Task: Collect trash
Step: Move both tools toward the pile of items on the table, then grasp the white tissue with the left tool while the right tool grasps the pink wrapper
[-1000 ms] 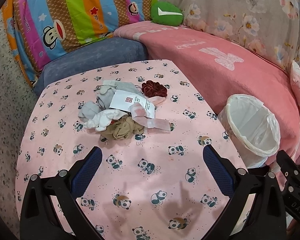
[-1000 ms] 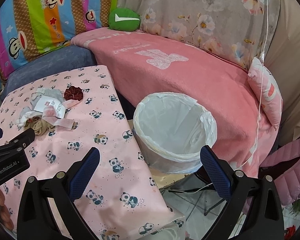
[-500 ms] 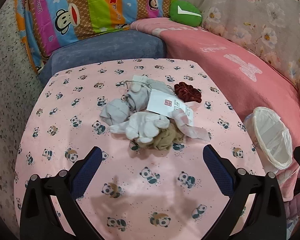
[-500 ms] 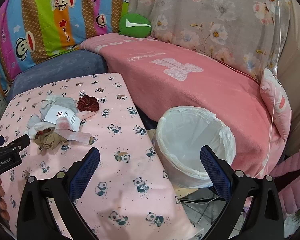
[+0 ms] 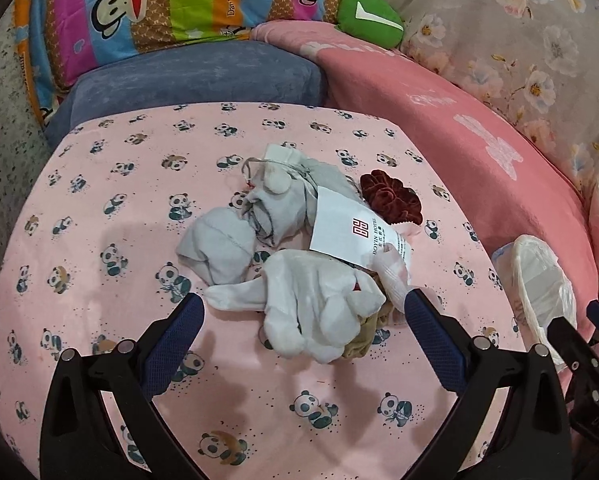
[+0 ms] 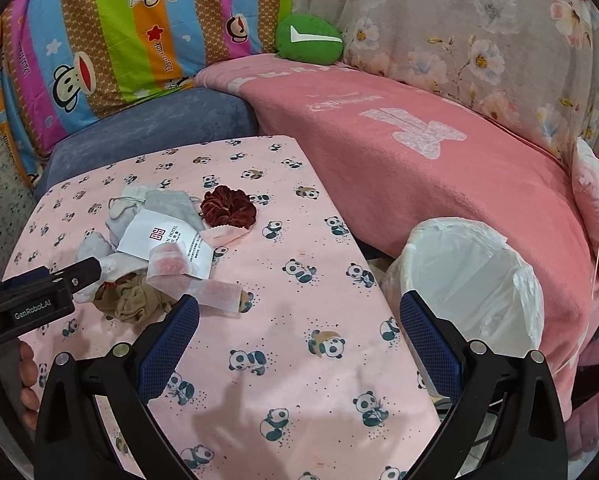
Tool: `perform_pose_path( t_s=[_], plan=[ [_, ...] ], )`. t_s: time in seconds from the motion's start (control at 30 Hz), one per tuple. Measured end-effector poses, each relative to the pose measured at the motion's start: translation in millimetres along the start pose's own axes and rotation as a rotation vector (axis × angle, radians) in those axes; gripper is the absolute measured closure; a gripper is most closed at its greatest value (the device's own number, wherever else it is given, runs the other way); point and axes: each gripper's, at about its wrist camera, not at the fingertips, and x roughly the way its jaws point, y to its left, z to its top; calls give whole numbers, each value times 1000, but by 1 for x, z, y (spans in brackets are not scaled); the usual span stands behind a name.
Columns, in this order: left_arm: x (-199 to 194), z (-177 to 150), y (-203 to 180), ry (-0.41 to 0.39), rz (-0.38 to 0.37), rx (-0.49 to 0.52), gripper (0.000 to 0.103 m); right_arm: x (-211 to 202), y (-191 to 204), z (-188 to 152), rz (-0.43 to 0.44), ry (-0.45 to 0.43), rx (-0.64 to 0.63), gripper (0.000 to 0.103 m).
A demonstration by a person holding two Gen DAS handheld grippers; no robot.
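A pile lies on the panda-print table (image 5: 99,240): white socks (image 5: 315,300), grey socks (image 5: 283,204), a beige sock (image 6: 135,300), a white hotel paper packet (image 5: 355,232), a pink-white wrapper strip (image 6: 195,280) and a dark red scrunchie (image 5: 391,196). My left gripper (image 5: 299,324) is open, its fingers on either side of the white socks. My right gripper (image 6: 299,320) is open and empty over the table's right part, between the pile and the white-lined trash bin (image 6: 471,288).
The bin (image 5: 539,280) stands off the table's right edge, against a pink-covered sofa (image 6: 419,152). A blue cushion (image 5: 195,76), a striped monkey-print cover (image 6: 119,28) and a green pillow (image 6: 309,40) lie behind the table.
My left gripper has moved forward and down until its open fingers flank the white socks. My right gripper has swung left, from the bin toward the table.
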Motion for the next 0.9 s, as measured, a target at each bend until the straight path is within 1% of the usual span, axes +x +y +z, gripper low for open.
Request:
perform_pose_path(
  t_s=[0.03,0.1,0.13,0.2,0.27,0.33,0.37,0.43,0.47,0.53,0.6,0.73,0.87,0.9],
  plan=[
    [2,0,0,5,-11,-1,18,3,4,0,6,4,-5,5],
    [5,1,0,25,-30,-1,26,9,9,-1,18,12,-12,5],
    [5,1,1,28,-36,-5,33,11,12,-1,27,15,-15,6],
    [3,1,3,26,-51,-6,42,16,19,-1,54,23,-25,9],
    [-1,0,6,21,-61,-7,51,22,27,-2,80,37,-35,16],
    [-3,2,10,18,-70,-6,67,29,36,-3,107,48,-45,25],
    [-3,2,12,19,-76,-2,71,33,42,-4,124,58,-52,27],
    [-2,4,14,21,-83,2,88,40,51,-5,144,76,-66,41],
    [-3,5,16,19,-88,3,90,43,57,-5,158,83,-75,44],
    [-5,6,19,10,-99,0,94,50,66,-6,189,96,-86,56],
    [-7,8,21,2,-104,4,98,57,74,-7,219,109,-92,61],
    [-11,12,25,-14,-97,7,99,67,89,-6,246,117,-103,69],
    [-14,13,25,-24,-91,20,98,73,104,-4,257,112,-120,72],
    [-15,12,25,-28,-86,27,98,75,106,-4,253,114,-128,80]
  ],
)
